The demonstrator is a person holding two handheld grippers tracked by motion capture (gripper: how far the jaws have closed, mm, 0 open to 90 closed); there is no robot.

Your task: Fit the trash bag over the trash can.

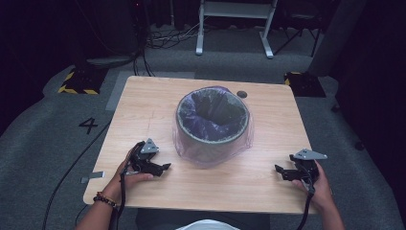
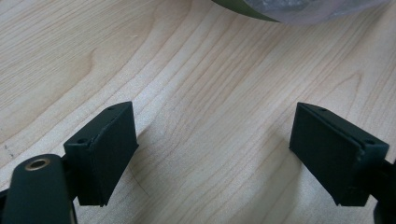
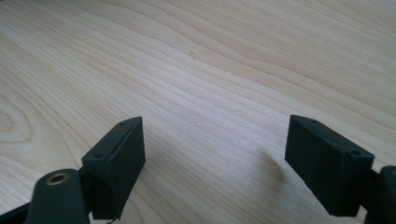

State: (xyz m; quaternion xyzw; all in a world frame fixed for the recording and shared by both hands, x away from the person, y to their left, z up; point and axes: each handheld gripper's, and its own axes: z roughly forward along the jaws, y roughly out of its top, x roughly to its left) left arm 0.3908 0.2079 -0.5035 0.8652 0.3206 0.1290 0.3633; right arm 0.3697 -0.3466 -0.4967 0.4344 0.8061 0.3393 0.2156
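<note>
A round grey bin [image 1: 213, 122] lined with a clear plastic bag [image 1: 242, 143] stood mid light wooden tabletop [image 1: 143, 103]. Left tool [image 1: 163, 167] and right tool [image 1: 280, 168] rested near, jaws spread, empty.

My right gripper [image 3: 212, 163]: jaws spread wide, nothing between them. Beneath, I see pale wood-grain table [image 3: 210, 65].

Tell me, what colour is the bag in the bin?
Clear with a purple tint, the bag shows best in the high view.
</note>
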